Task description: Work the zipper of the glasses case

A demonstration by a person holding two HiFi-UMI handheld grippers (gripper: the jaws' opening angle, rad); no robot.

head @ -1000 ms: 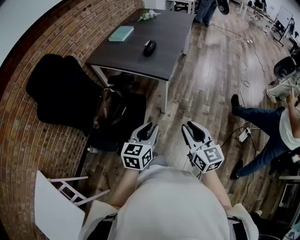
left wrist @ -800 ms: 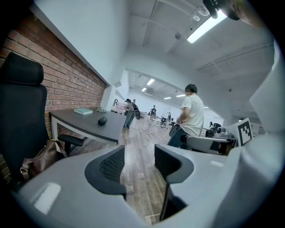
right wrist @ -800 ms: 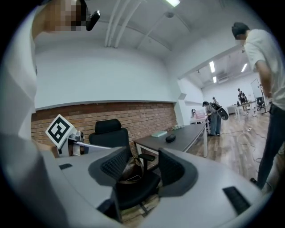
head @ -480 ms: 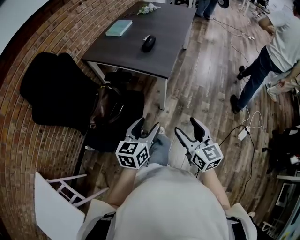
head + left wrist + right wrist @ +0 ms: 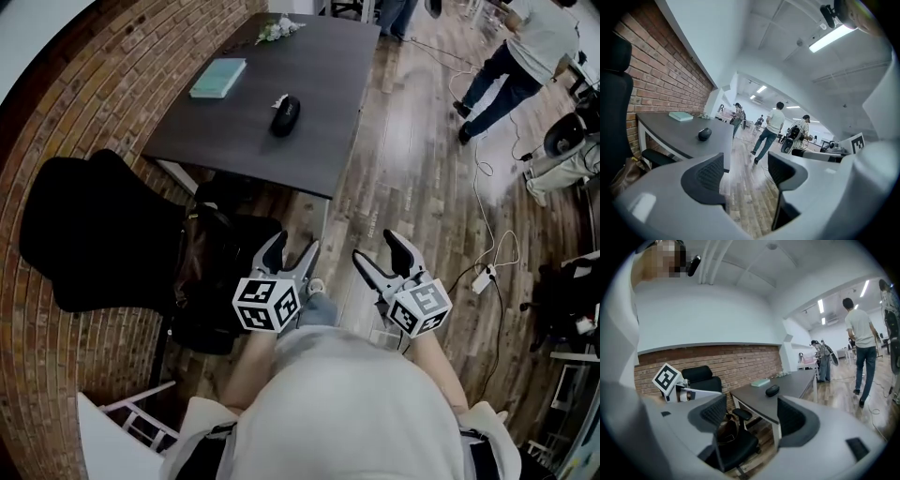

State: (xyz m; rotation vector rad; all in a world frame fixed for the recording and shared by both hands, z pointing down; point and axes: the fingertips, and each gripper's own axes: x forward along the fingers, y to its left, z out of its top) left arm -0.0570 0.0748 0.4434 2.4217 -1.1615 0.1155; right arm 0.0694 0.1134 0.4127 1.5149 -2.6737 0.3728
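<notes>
Left gripper view looks along the left gripper: its jaws stand spread and are opening, with only floorboards in the gap. The right gripper is the same, its jaws wide, opening and empty. Both are held side by side short of the near edge of the dark table, above the wooden floor. The black glasses case lies near the table's middle, well apart from both grippers. A teal book lies on the table left of the case, and what looks like a small bunch of flowers sits at its far end. A black office chair stands left of the table.
</notes>
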